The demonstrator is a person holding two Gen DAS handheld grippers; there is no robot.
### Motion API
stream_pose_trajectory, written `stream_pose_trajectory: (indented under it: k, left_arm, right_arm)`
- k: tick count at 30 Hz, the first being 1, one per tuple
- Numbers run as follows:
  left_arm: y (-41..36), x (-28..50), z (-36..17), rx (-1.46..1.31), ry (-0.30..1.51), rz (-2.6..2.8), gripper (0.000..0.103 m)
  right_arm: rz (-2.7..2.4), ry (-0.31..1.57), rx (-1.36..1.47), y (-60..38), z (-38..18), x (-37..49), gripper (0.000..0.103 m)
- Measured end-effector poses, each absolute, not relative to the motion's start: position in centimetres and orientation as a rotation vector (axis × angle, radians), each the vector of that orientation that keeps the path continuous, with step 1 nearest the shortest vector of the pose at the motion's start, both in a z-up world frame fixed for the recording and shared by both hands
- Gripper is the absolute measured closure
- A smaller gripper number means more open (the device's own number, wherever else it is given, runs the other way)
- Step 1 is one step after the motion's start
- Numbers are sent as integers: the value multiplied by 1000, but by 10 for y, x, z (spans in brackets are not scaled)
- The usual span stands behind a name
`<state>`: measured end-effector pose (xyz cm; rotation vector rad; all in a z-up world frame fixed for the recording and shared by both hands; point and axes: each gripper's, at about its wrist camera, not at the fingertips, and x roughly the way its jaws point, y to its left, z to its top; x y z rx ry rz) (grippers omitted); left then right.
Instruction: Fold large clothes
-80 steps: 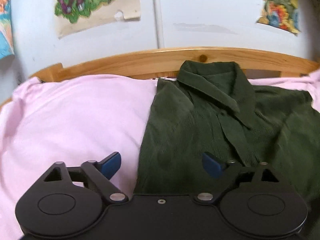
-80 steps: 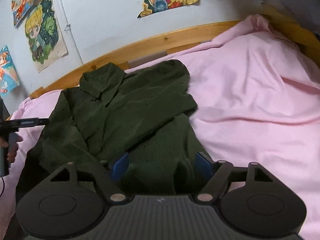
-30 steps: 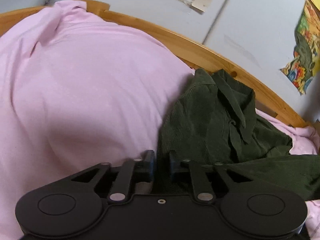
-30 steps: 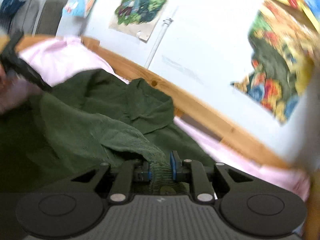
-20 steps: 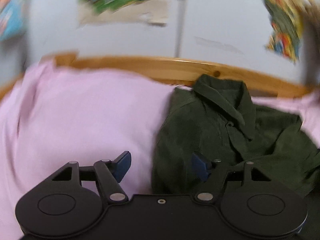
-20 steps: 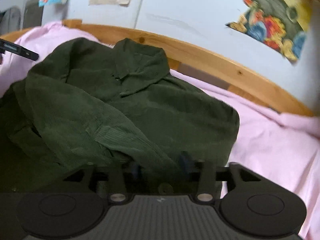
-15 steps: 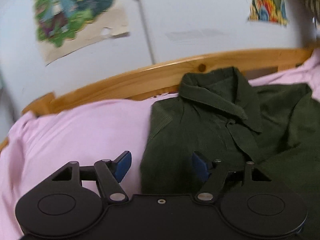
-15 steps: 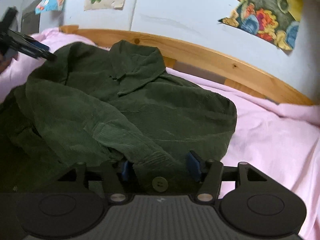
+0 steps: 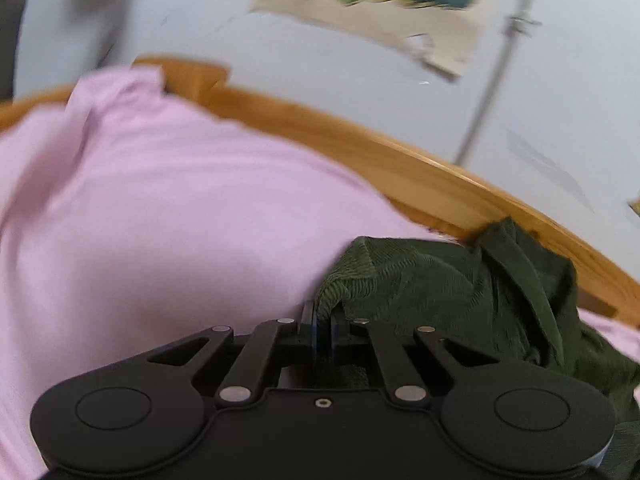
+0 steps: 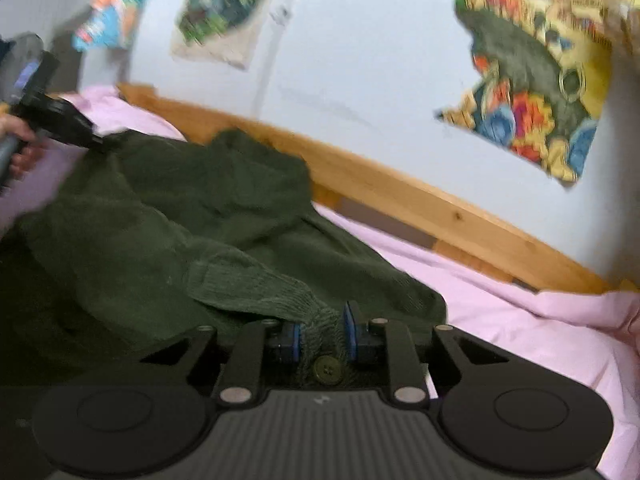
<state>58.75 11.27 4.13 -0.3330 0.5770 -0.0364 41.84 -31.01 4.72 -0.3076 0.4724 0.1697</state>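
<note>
Pink bedsheet (image 9: 160, 220) underneath; both jaws have just closed: left gripper (image 9: 323, 326) pinches the green shirt (image 10: 180, 216) edge, right gripper (image 10: 320, 334) clamps its cuff, so I reckon a fold's starting.

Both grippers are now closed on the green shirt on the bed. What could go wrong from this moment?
1. The left gripper pinches only a thin edge of the green shirt; it might slip out when pulled.
2. The right gripper has just closed on a bunched cuff, with the button behind the pads; the grip may be uneven.
3. The shirt lies crumpled on the pink sheet, so the fold could trap wrinkles.
</note>
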Motion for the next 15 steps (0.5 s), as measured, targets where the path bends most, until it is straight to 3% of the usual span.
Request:
stream_pose_trajectory:
  k: [2,3,5,7,9,11,14,15]
  left_arm:
    - [109,589,38,-328,568,-38,95]
    - [105,587,39,-298,565,-46,89]
    - [101,579,42,-254,558,-65,72]
    - [102,560,48,-246,551,-124,34]
    - [103,534,52,-230,527,-163,15]
    - [100,507,49,-197,553,-195,14]
    - [87,484,32,-123,663,-226,21]
    - [80,478,24,-87,700,-225,29]
  right_arm:
    - [134,551,-313,-318,28,441,78]
    - [119,581,-297,-324,20,448,72]
    - [100,595,-197,-337,16,450,51]
    - [101,548,-91,-348,20,438,25]
    - [122,517,-45,-353,24,426,18]
    - [133,500,-37,-352,25,416,13]
    - [138,492,-43,-345,21,406,8]
    - [140,499,-52,-341,19,407,7]
